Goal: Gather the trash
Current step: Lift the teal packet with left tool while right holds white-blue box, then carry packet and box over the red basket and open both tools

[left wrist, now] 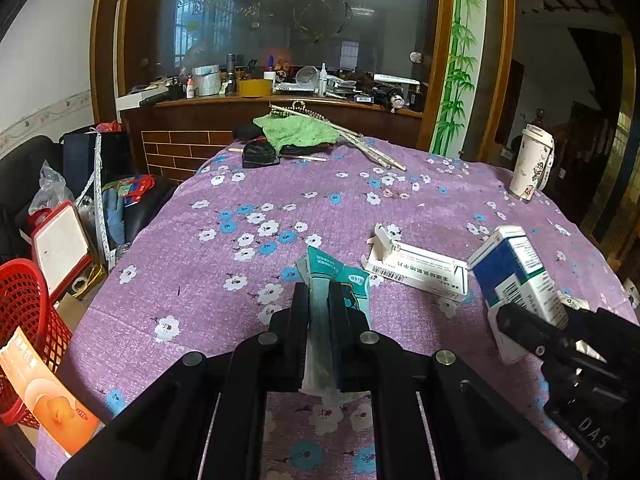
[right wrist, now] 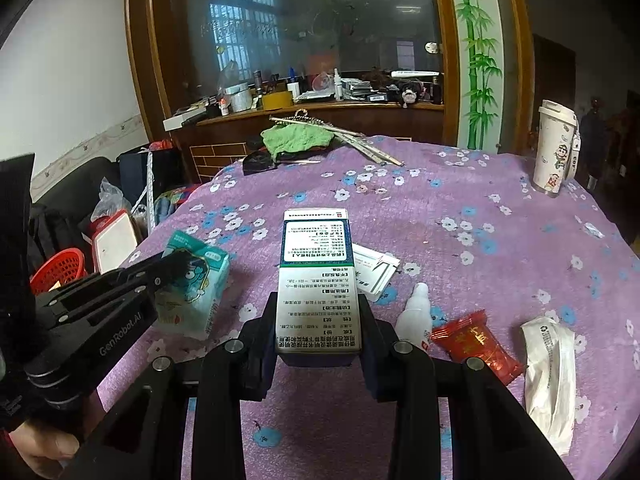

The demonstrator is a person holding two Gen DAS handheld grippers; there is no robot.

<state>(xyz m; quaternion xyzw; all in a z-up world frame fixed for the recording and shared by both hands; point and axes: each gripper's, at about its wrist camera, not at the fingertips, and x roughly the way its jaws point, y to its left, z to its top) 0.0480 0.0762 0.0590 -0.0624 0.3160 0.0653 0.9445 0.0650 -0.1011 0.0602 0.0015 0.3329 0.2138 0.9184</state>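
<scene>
My left gripper (left wrist: 319, 300) is shut on a teal tissue pack (left wrist: 320, 276), held just above the purple flowered tablecloth (left wrist: 240, 208); the pack also shows in the right wrist view (right wrist: 200, 280). My right gripper (right wrist: 318, 312) is shut on a blue and white medicine box (right wrist: 316, 276), seen from the left wrist too (left wrist: 516, 276). An opened flat white carton (left wrist: 416, 268) lies between them. A small white bottle (right wrist: 416, 312), a red candy wrapper (right wrist: 476, 344) and a crumpled white wrapper (right wrist: 552, 364) lie to the right.
A red basket (left wrist: 24, 320) with an orange box (left wrist: 48, 396) stands off the table's left edge. A white tumbler (right wrist: 554, 148) stands far right. A green cloth (left wrist: 296, 132), black items and sticks lie at the far edge. Clutter fills the left floor.
</scene>
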